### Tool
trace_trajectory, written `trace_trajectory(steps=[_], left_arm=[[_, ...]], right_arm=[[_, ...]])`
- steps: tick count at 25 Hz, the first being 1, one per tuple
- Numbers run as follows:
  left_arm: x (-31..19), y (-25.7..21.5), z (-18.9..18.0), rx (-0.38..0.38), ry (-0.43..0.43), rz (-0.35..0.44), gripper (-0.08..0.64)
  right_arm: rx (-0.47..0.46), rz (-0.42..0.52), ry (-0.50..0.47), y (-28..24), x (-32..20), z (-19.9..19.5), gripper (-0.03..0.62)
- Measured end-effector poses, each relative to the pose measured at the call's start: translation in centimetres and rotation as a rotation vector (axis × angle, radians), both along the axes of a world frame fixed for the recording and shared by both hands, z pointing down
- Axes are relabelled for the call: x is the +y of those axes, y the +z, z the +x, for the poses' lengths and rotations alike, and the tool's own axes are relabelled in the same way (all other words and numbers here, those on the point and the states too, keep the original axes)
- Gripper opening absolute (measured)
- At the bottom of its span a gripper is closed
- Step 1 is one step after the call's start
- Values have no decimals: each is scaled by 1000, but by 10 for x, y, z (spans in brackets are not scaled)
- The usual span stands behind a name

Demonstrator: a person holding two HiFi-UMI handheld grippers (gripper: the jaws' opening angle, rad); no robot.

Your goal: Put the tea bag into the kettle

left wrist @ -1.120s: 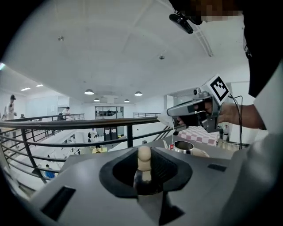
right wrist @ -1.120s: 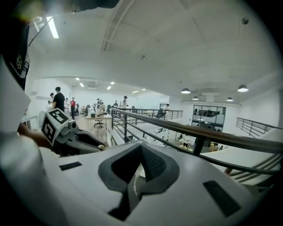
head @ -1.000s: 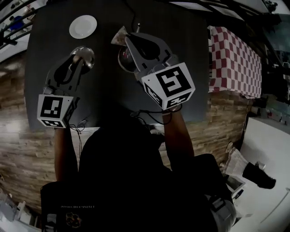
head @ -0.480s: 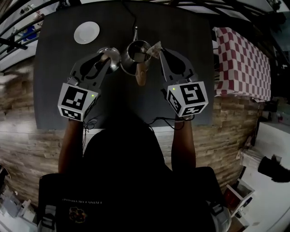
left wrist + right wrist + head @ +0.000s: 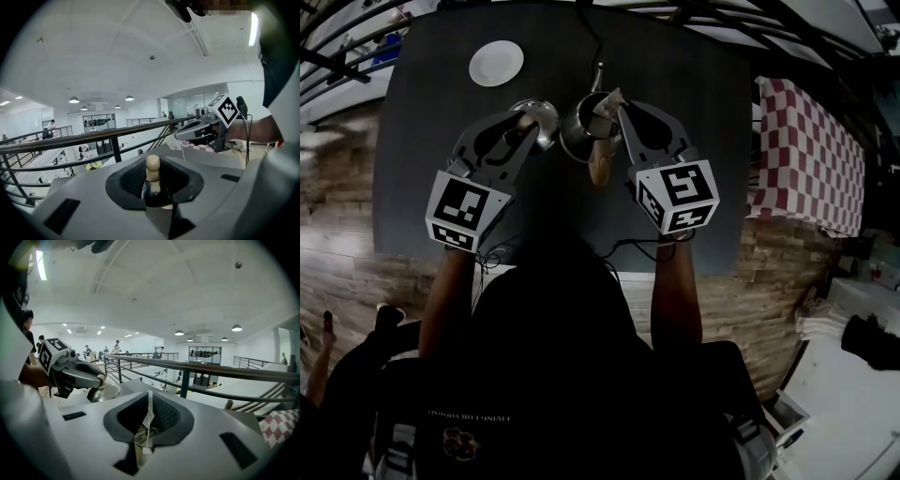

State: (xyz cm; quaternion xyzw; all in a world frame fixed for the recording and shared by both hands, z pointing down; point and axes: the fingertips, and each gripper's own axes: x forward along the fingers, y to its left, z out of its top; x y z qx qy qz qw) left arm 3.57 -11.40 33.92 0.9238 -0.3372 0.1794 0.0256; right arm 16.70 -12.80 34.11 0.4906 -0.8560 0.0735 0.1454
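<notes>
A metal kettle (image 5: 579,131) with a wooden handle (image 5: 600,169) stands open on the dark table (image 5: 694,112). My right gripper (image 5: 614,101) is shut on the tea bag (image 5: 607,103), which hangs at the right rim of the kettle's mouth. In the right gripper view the tea bag (image 5: 149,416) dangles between the jaws over the kettle's opening (image 5: 139,446). My left gripper (image 5: 528,120) is shut on the knob of the kettle lid (image 5: 539,117), held just left of the kettle. The left gripper view shows that pale knob (image 5: 153,165) pinched between the jaws.
A white plate (image 5: 496,64) lies at the table's far left. A black cable (image 5: 592,37) runs from the kettle to the far edge. A red-and-white checked cloth (image 5: 811,150) covers a surface to the right. Wooden floor surrounds the table.
My left gripper has carried the lid rightward, from well apart to right beside the kettle. My right gripper with the tea bag has sunk toward the kettle's mouth.
</notes>
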Motion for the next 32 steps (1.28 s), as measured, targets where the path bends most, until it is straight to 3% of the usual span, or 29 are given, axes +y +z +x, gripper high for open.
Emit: trace_trajectory(steps=[1, 3, 4, 16, 32], left_arm=[[0, -1, -1, 1, -2, 0, 95], [-1, -1, -2, 5, -3, 1, 95], [-1, -1, -1, 7, -2, 1, 95], [-2, -13, 29, 4, 63, 24, 95], [-10, -13, 66, -16, 143, 36, 95]], right_arm=[[3, -16, -6, 3, -2, -3, 25], [2, -33, -7, 5, -4, -4, 145], [-1, -29, 1, 3, -5, -2, 165], [-46, 75, 127, -35, 17, 42, 169], [-78, 79, 218, -30, 40, 80, 169]])
